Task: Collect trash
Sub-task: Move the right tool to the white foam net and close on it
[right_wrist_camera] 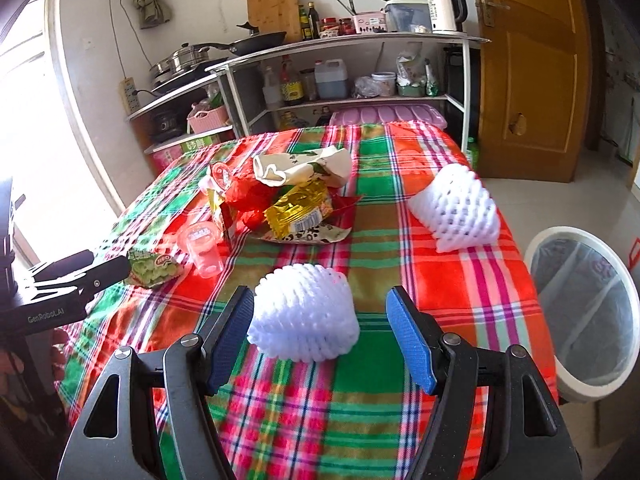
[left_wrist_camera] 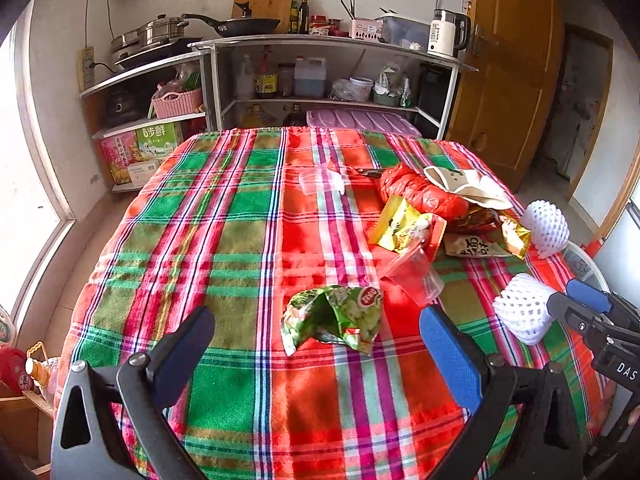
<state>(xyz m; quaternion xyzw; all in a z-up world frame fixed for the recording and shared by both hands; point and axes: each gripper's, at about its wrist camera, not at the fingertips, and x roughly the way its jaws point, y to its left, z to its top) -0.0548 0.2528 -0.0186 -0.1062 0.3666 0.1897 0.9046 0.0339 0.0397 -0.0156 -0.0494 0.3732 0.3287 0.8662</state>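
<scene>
On the plaid tablecloth (left_wrist_camera: 240,240), trash is lying scattered in front of me. I am holding my left gripper (left_wrist_camera: 316,344) with its fingers spread wide, and a crumpled green snack bag (left_wrist_camera: 334,316) is sitting between and just beyond the tips, not touching either pad. A clear plastic cup (left_wrist_camera: 416,276) is lying on its side just beyond the bag to the right, and a second clear cup (left_wrist_camera: 320,182) is resting farther away. To the far right a heap of wrappers is piling together: a red plastic bag (left_wrist_camera: 416,192), a yellow packet (left_wrist_camera: 400,224) and a cream-coloured bag (left_wrist_camera: 464,184).

I am holding my right gripper (right_wrist_camera: 320,332) spread as well, and a white foam fruit net (right_wrist_camera: 304,312) is sitting between its blue pads, close to the left one; whether they are touching I cannot tell. Another foam net (right_wrist_camera: 456,208) is lying farther off to the right near the table edge. Beside the table on the right, a white bin (right_wrist_camera: 624,280) lined with a clear bag is standing on the floor.
</scene>
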